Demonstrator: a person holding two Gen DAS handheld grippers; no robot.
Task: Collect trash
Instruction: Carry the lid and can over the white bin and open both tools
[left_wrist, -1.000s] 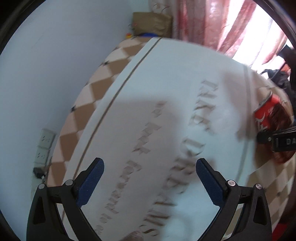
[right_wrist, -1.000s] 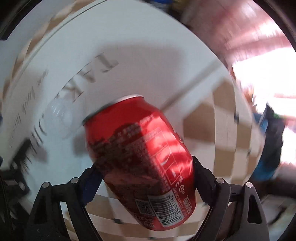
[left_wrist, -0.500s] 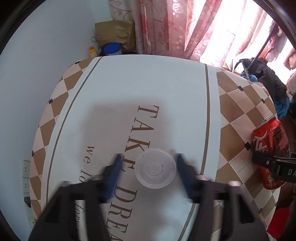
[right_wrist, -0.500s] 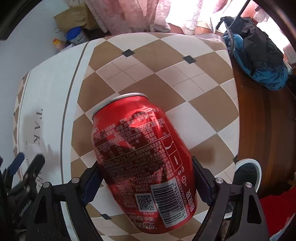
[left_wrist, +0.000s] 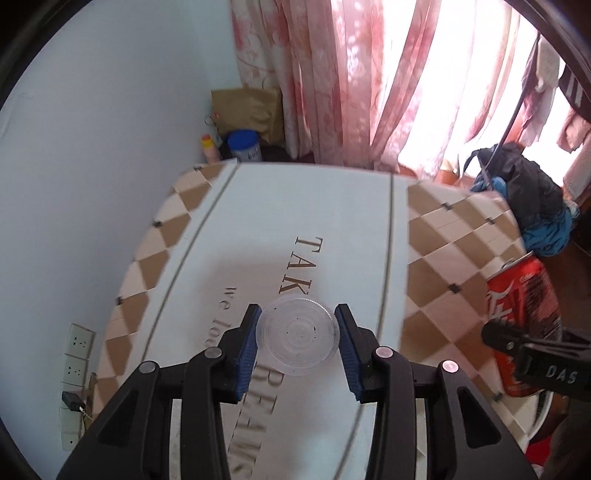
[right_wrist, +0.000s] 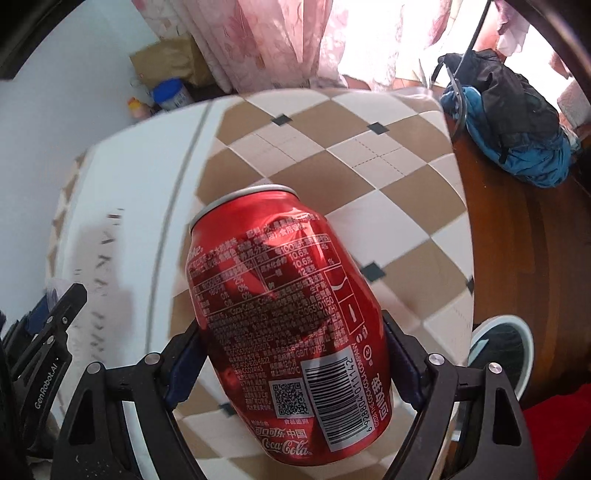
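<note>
In the left wrist view my left gripper (left_wrist: 297, 326) is shut on a clear round plastic lid (left_wrist: 297, 335), held above the white printed tablecloth (left_wrist: 295, 221). My right gripper (right_wrist: 291, 354) is shut on a dented red Coca-Cola can (right_wrist: 284, 321), tilted, above the brown checkered part of the cloth (right_wrist: 332, 147). The can (left_wrist: 524, 306) and right gripper also show at the right edge of the left wrist view. The left gripper shows at the left edge of the right wrist view (right_wrist: 44, 332).
A white bin with a dark liner (right_wrist: 502, 350) stands on the wooden floor right of the table. A black and blue bag (right_wrist: 517, 122) lies beyond. A brown paper bag (left_wrist: 247, 110) and a blue-lidded jar (left_wrist: 243, 146) sit behind the table by pink curtains (left_wrist: 332, 74).
My left gripper closed on the clear lid and lifted it. My right gripper swung the can from over the white cloth to over the checkered edge, near the bin.
</note>
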